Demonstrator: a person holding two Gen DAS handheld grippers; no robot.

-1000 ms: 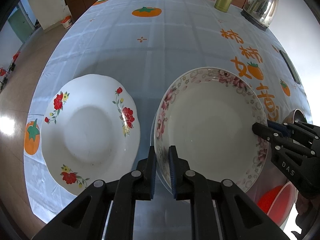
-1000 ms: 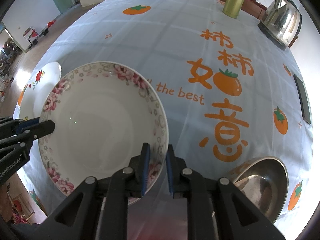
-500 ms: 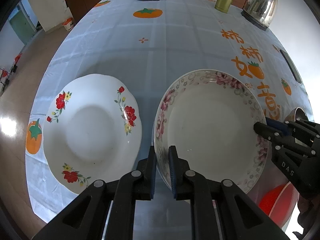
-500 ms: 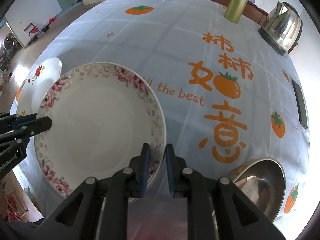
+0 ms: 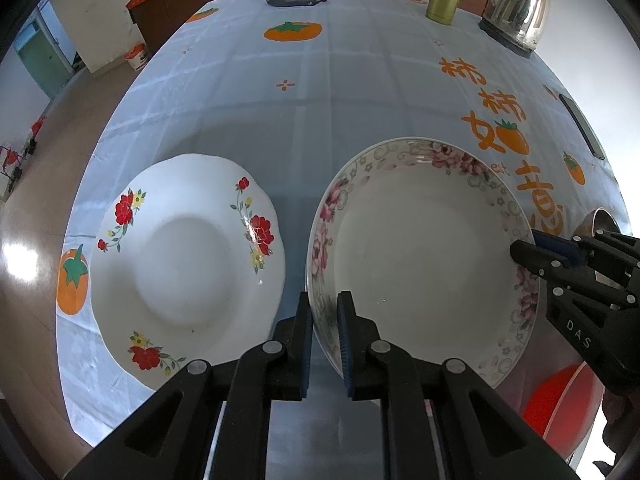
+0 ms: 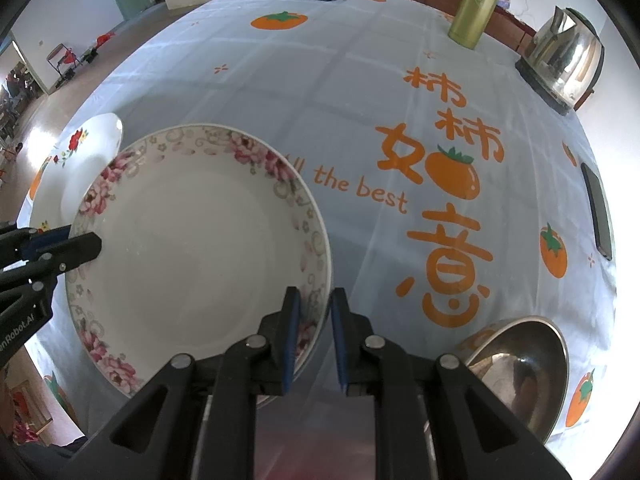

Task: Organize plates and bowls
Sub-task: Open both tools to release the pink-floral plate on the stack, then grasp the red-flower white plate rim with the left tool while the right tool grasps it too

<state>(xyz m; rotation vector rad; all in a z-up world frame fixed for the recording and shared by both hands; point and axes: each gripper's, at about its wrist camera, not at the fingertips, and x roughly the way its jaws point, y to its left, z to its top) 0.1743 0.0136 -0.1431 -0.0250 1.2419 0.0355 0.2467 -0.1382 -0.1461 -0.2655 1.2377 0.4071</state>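
Two claws clamped on opposite rims of pink-flowered plate [image 5: 424, 248], left claw [image 5: 324, 340], right claw [image 6: 312, 336], red-flowered plate [image 5: 180, 264] just beside, bare surface [image 5: 320, 100] beyond

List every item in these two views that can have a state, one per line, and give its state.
Pink-flowered plate: gripped at opposite rims by both tools.
Left tool: shut on the plate's rim.
Right tool: shut on the plate's rim.
Red-flowered plate: flat on the tablecloth, empty, untouched.
Steel bowl: upright, empty.
Kettle: lid closed.
Green flask: upright, capped.
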